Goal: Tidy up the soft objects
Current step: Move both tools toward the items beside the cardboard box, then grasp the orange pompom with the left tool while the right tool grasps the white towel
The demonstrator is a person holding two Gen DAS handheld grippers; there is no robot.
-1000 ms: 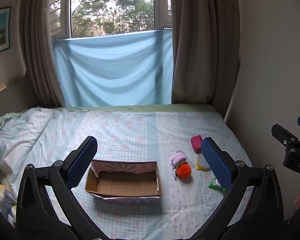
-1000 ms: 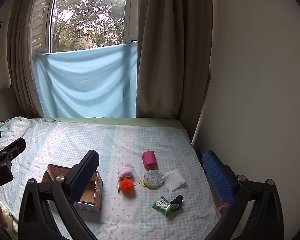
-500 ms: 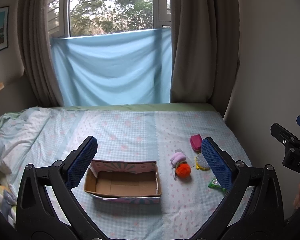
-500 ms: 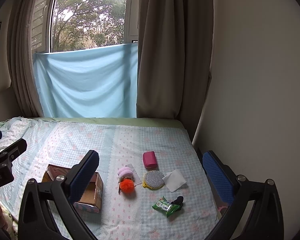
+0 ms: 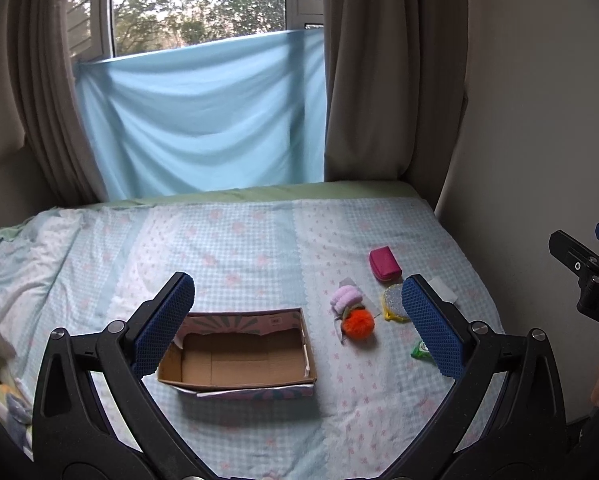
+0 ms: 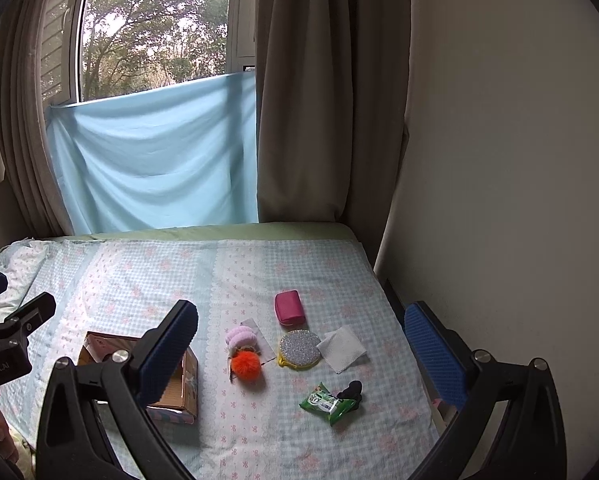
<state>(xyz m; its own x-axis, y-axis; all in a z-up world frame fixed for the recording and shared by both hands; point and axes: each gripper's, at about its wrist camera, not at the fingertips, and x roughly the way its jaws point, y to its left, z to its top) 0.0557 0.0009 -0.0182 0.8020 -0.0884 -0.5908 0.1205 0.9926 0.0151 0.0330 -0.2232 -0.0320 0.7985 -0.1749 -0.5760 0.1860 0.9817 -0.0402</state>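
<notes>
- I judge the step in hand to be the first pick: nothing lies in the cardboard box [image 5: 239, 354] yet, which sits open-topped on the bed [image 6: 179, 272], low and left of centre in the left wrist view.
- The soft things lie in a cluster right of the box: an orange pompom [image 6: 246, 365] touching a pale pink fluffy piece [image 6: 241, 337], with a magenta pouch [image 6: 289, 307] above them in the frame.
- Also there: a glittery round pad [image 6: 299, 349], a white square of tissue [image 6: 341, 348], a green packet [image 6: 326, 402] and a small black item [image 6: 350, 391] touching it, lower right of the cluster.
- To do it well, I would bring my right claw [image 6: 299, 354] down on one piece at a time, starting with the pompom, nearest the box.
- I would close around its middle so the fluff does not slip, and keep clear of the pink piece touching it.
- The thin tissue may need a pinch at one edge; that is my guess.
- My right claw is spread wide, holding nothing and touching nothing, well above the bed.
- My left claw [image 5: 297, 322] is likewise wide open and empty, hovering over the box and the bed.
- I could use it to steady the box wall during drops.
</notes>
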